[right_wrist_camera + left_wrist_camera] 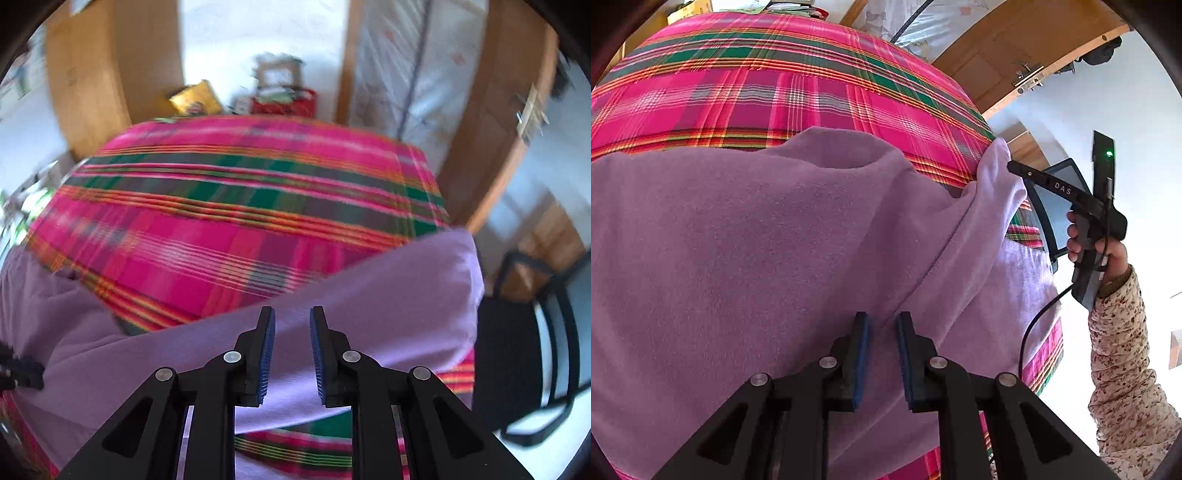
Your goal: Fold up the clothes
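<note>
Plaid cloth [768, 88], pink with green and orange bands, covered the bench; wooden doors and a pale wall stood behind.

Left hand-held gripper [882, 354]: jaws apart by a narrow gap, nothing between the pads, poised low over the lilac fleece garment [720, 251] near a diagonal fold ridge.

Right hand-held gripper [292, 350]: its own view showed a similar narrow gap, pads empty, over a lilac sleeve or panel [388, 280] lying slantwise across the cloth. From the left view its tip met a raised corner of fleece [999, 166] at the bench's right edge; whether it pinched there I could not tell.

Garment lay across the near half of the bench, neck opening [846, 151] toward the far edge, right side bunched and hanging over.

Judgement: fold in progress on the right side. To do it well, pin the ridge with the left, carry the corner across flat, keep the edge off the overhang.
</note>
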